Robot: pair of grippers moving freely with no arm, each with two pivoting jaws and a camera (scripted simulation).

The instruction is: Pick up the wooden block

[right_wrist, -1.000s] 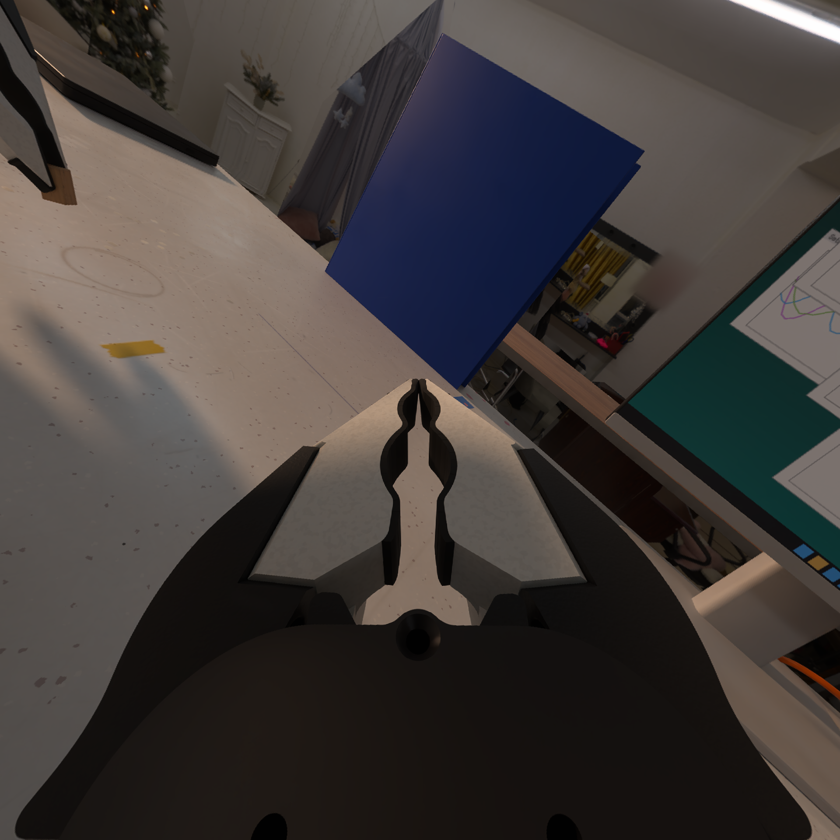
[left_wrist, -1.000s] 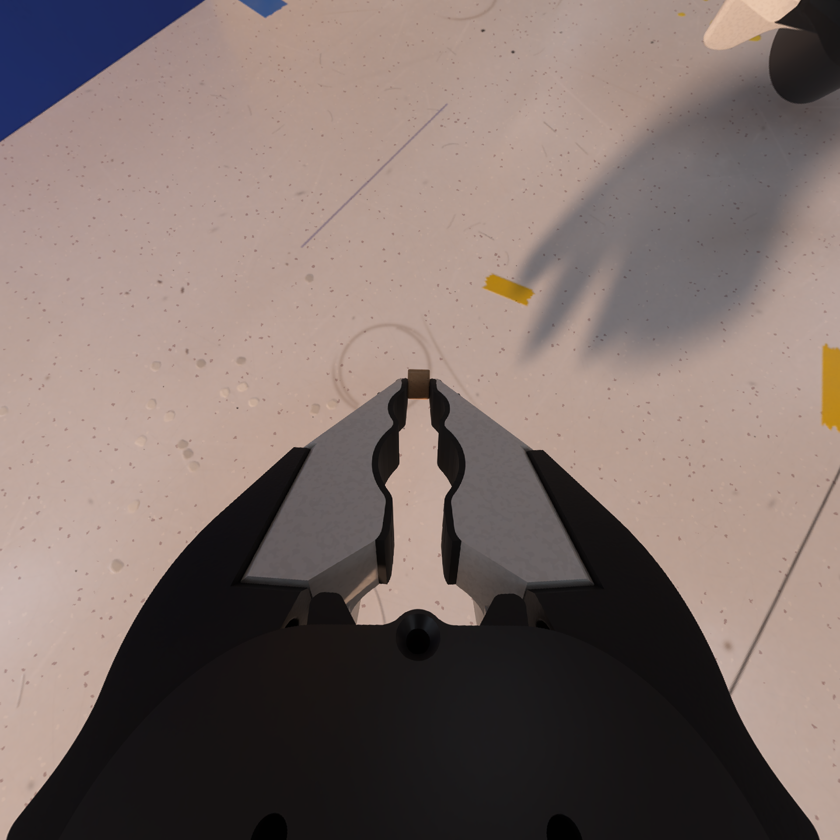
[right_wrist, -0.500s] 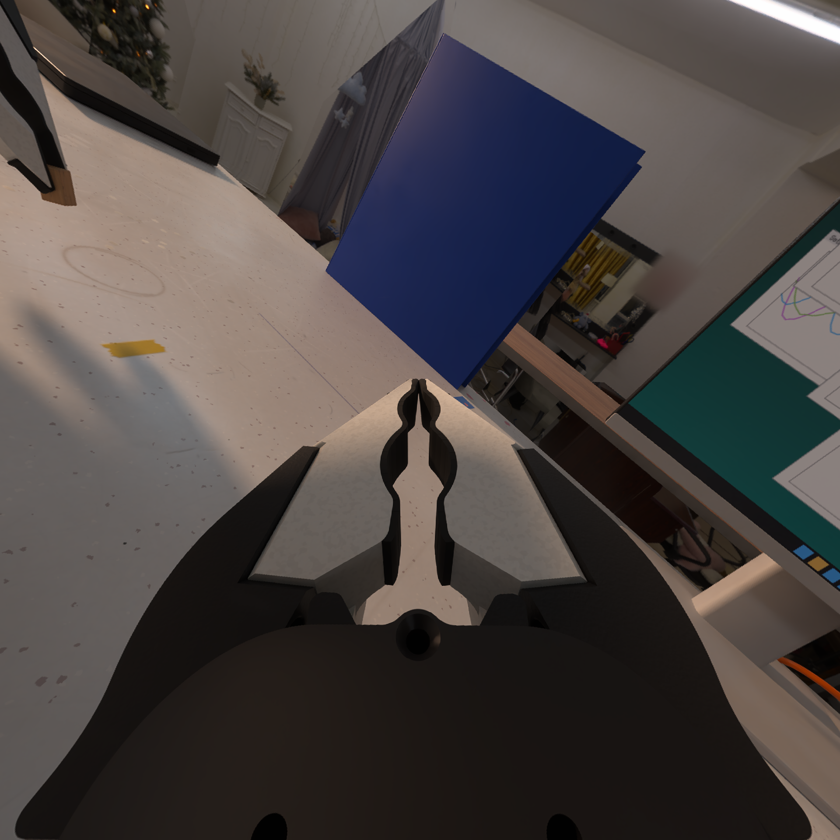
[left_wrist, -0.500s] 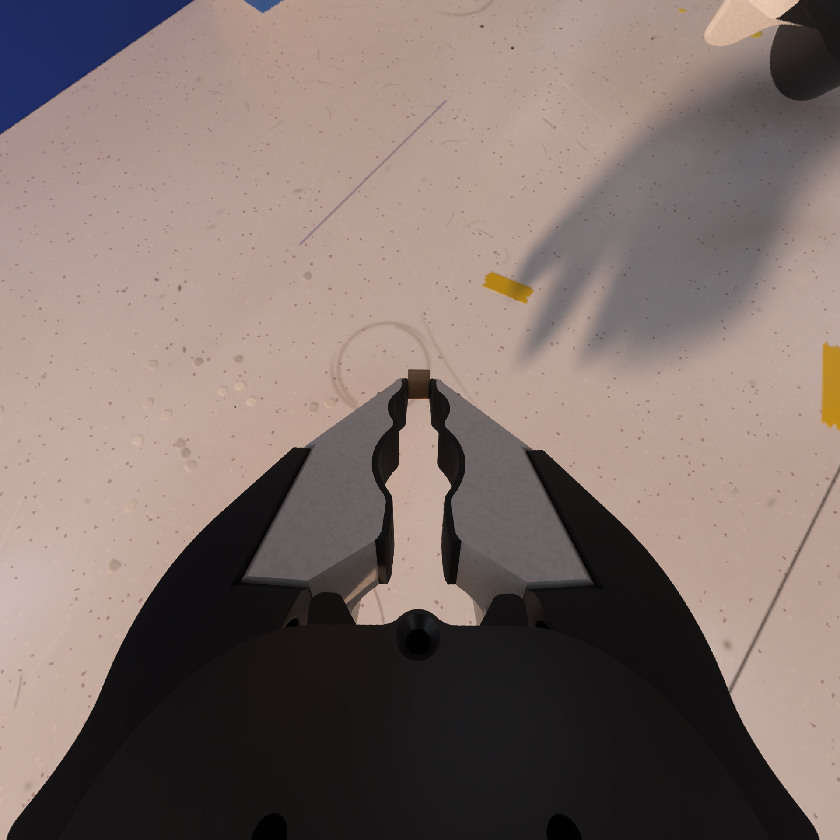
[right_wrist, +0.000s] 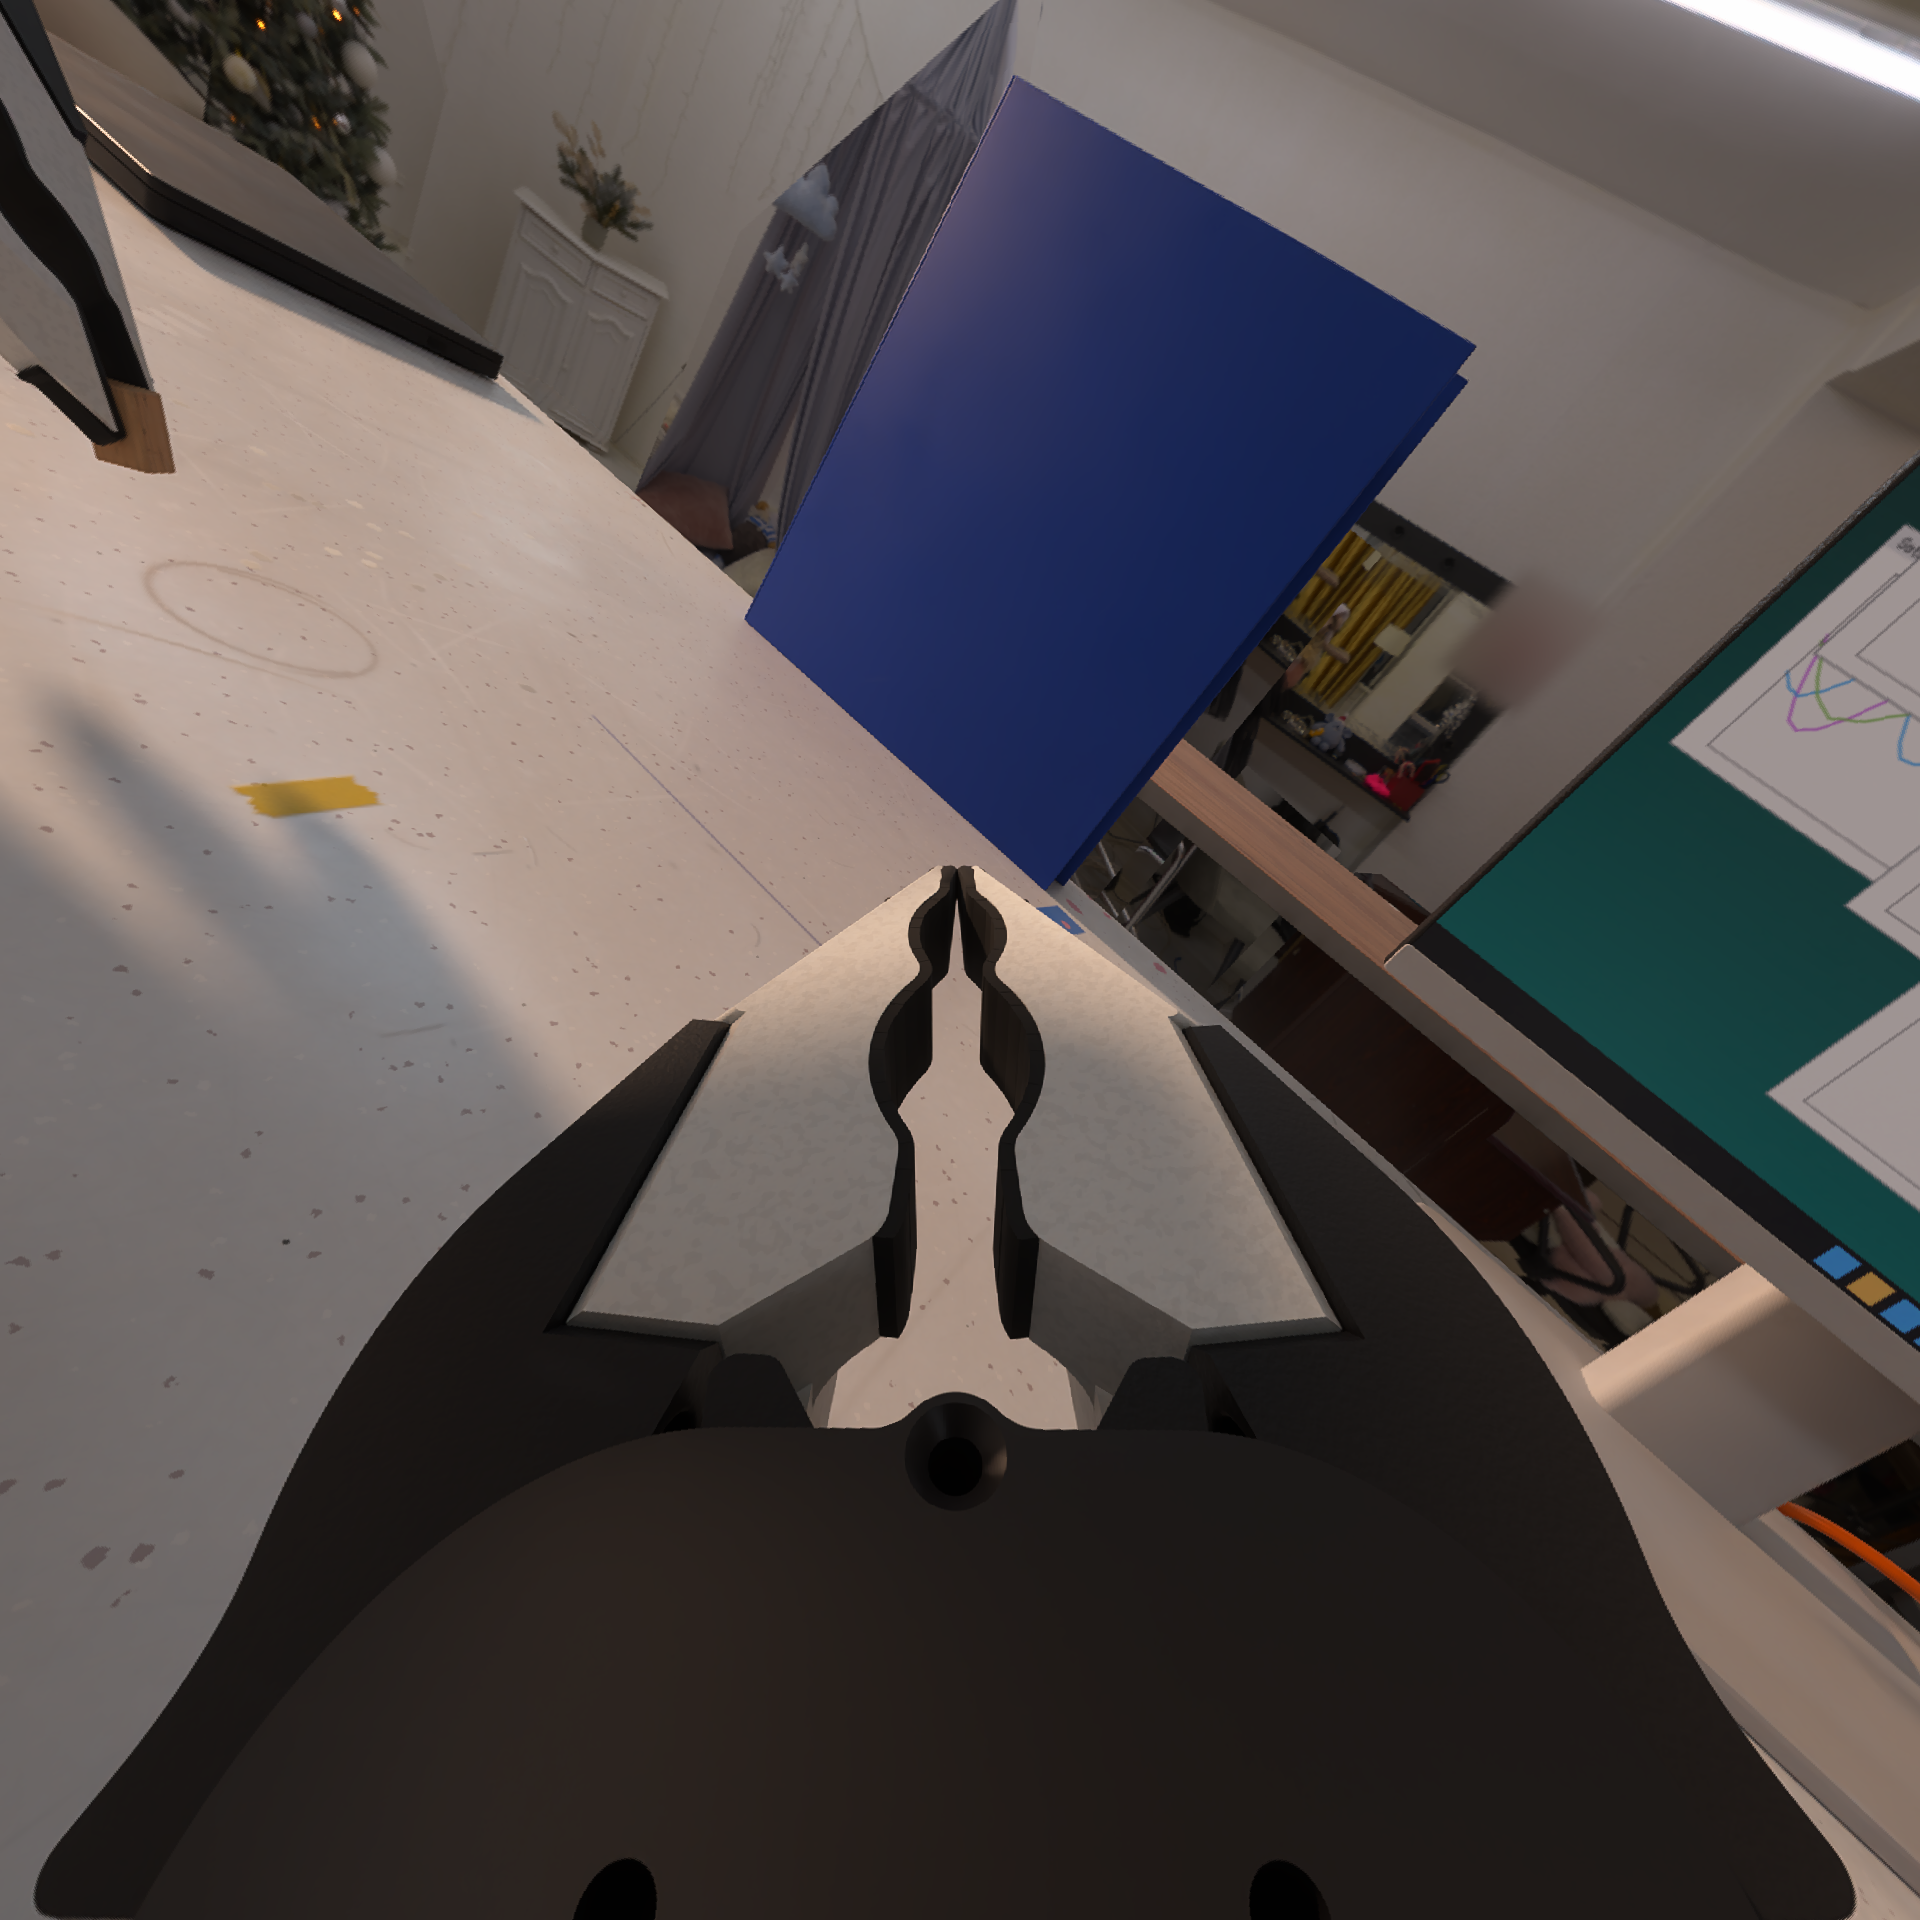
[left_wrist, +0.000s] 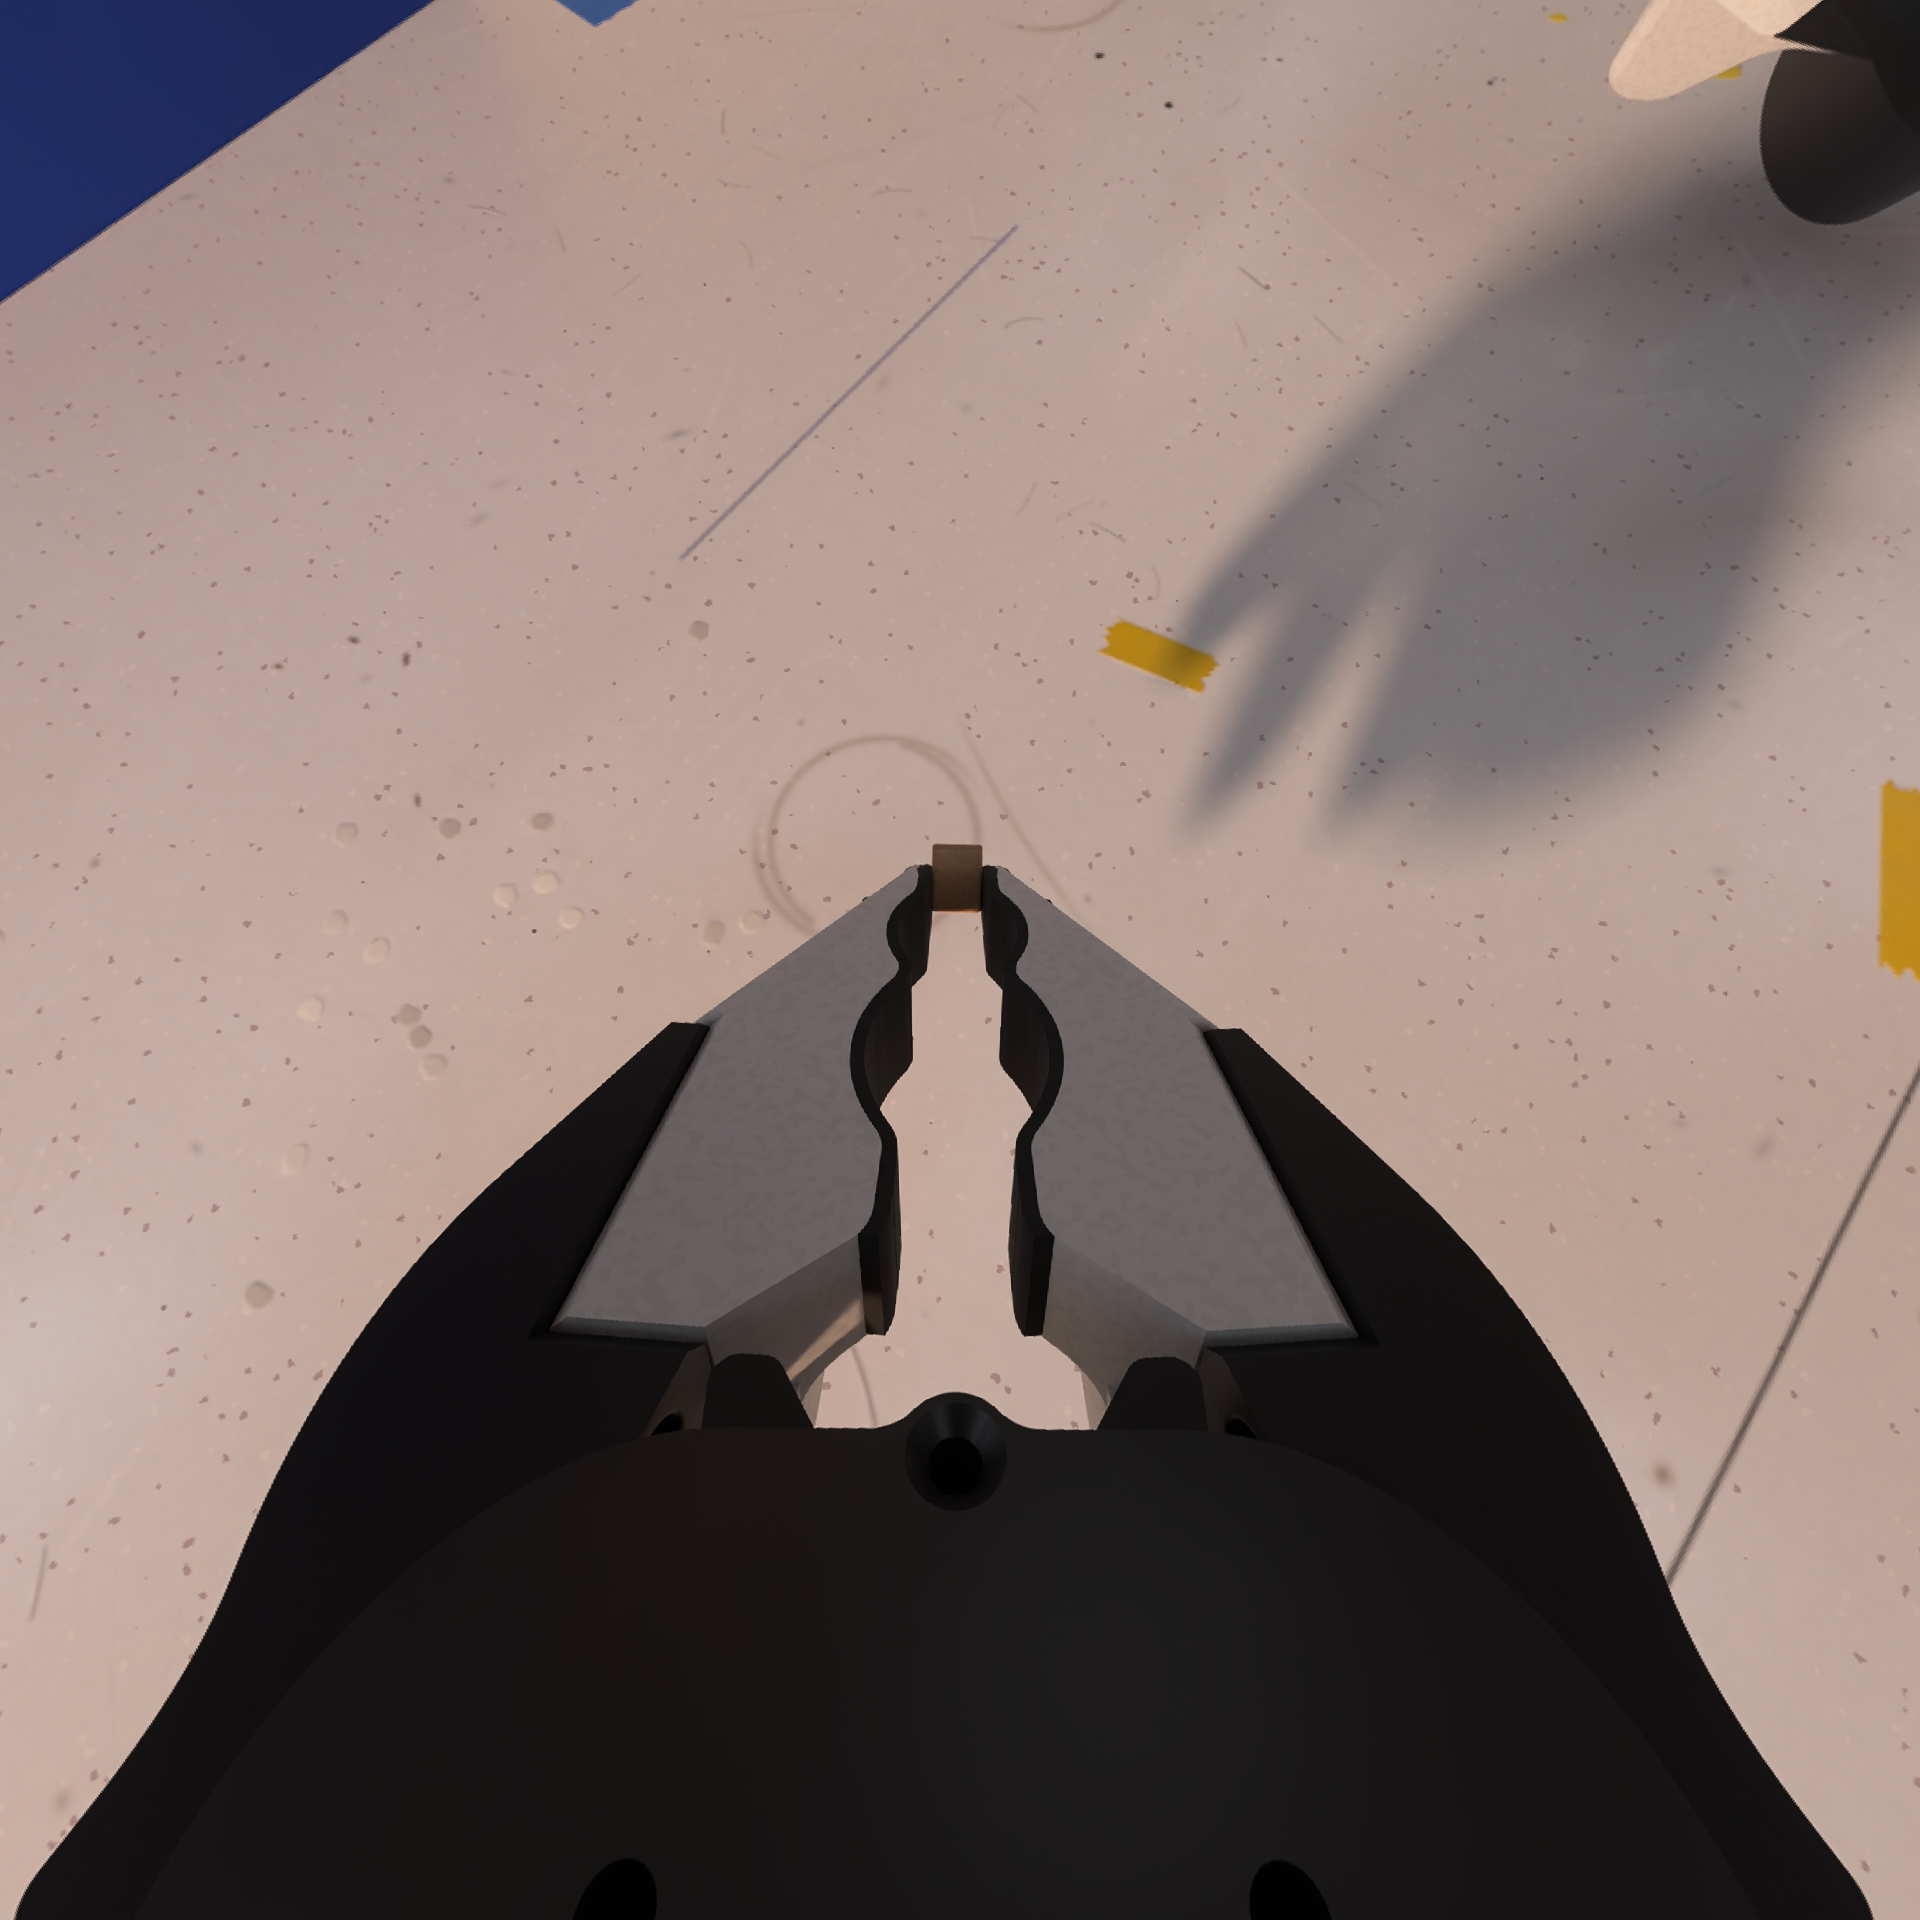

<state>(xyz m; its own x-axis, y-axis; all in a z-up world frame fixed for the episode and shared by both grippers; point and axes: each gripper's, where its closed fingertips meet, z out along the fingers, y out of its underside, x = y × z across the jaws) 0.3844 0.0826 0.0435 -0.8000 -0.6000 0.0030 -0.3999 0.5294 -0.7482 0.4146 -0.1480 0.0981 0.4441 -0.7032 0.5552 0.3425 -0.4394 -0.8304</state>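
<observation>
A small wooden block [left_wrist: 956, 878] sits pinched between the tips of my left gripper [left_wrist: 956, 885], which is shut on it and holds it above the pale speckled table [left_wrist: 520, 520]. The block also shows in the right wrist view [right_wrist: 135, 428] at the far upper left, held clear of the table by the left gripper's fingers [right_wrist: 62, 281]. My right gripper [right_wrist: 956, 883] is shut and empty, hovering over the table's right part, far from the block.
A dark blue panel [right_wrist: 1091, 468] stands at the table's far edge. A monitor [right_wrist: 1714, 987] stands to the right. Yellow tape strips [left_wrist: 1158, 655] and a faint ring mark [left_wrist: 873, 821] lie on the table. The right gripper's tip [left_wrist: 1787, 94] shows at the upper right.
The table marks under the left gripper have drifted very slightly, so it has shifted a little with the block. The right gripper has not moved.
</observation>
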